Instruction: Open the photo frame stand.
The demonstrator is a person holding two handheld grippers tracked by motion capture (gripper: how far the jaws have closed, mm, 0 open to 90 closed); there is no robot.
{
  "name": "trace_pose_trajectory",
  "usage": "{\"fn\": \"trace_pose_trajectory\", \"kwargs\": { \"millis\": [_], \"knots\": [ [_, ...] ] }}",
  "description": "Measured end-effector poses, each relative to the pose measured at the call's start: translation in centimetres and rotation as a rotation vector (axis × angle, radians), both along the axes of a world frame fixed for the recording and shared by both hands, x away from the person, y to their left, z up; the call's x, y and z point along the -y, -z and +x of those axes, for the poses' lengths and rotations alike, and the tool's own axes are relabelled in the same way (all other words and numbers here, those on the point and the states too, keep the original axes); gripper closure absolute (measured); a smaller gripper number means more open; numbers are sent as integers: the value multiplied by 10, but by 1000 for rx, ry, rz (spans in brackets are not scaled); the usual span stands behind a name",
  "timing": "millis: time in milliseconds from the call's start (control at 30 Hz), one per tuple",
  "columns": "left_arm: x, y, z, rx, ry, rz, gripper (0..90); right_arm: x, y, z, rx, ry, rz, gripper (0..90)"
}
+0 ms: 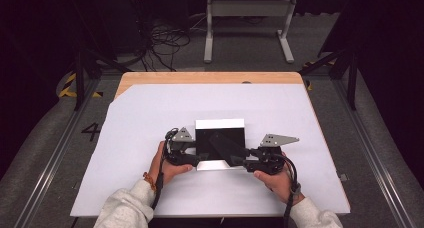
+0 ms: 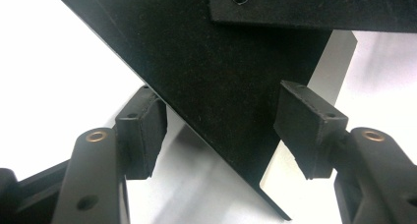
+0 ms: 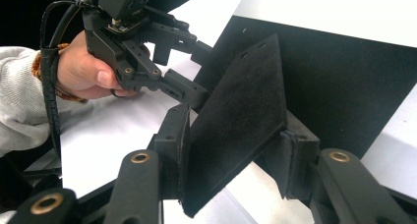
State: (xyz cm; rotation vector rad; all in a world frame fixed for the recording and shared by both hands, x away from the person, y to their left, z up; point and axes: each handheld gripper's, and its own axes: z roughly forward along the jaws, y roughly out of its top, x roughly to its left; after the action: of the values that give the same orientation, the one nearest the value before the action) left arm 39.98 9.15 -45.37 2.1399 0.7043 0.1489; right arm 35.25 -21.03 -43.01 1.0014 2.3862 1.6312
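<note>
Centrally on the white sheet (image 1: 150, 138) that covers the wooden table (image 1: 210, 78) lies a square black board (image 1: 220, 138) with a white margin along its twelve o'clock edge and a thinner one along its six o'clock edge. Across its lower half, from the middle toward five o'clock, a narrower black panel (image 3: 241, 111) stands tilted on edge.

At the board's five o'clock corner the right gripper (image 3: 231, 170) has that panel clamped: in the right gripper view both pads press against its faces, the left pad (image 3: 174, 150) flat on the near side, the other behind it. The right hand (image 1: 275, 180) holds this gripper from the four o'clock side of the board.

At the board's seven o'clock corner sits the left gripper (image 2: 221, 135), held by the left hand (image 1: 165, 168). In the left gripper view its jaws straddle a corner of the black board, which runs up between them toward twelve o'clock; a gap of white shows beside each pad (image 2: 142, 130), so the jaws stand apart from it, unclamped. From the right gripper view the same gripper shows at ten o'clock, its fingertips at the board's edge.

Farther out, beyond the table at twelve o'clock, a white frame (image 1: 247, 25) and loose cables (image 1: 165, 43) lie on the grey floor.
</note>
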Motion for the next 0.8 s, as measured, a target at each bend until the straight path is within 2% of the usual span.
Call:
{"fn": "trace_pose_trajectory", "kwargs": {
  "millis": [100,300,800],
  "knots": [
    [0,-3,1,41,-11,3,416,1,-1,0,10,9,-7,575],
    [0,-6,-1,97,-37,4,454,1,-2,0,23,17,-16,603],
    [-3,-12,-1,165,-55,13,530,-2,-1,0,46,26,-53,638]
  ]
}}
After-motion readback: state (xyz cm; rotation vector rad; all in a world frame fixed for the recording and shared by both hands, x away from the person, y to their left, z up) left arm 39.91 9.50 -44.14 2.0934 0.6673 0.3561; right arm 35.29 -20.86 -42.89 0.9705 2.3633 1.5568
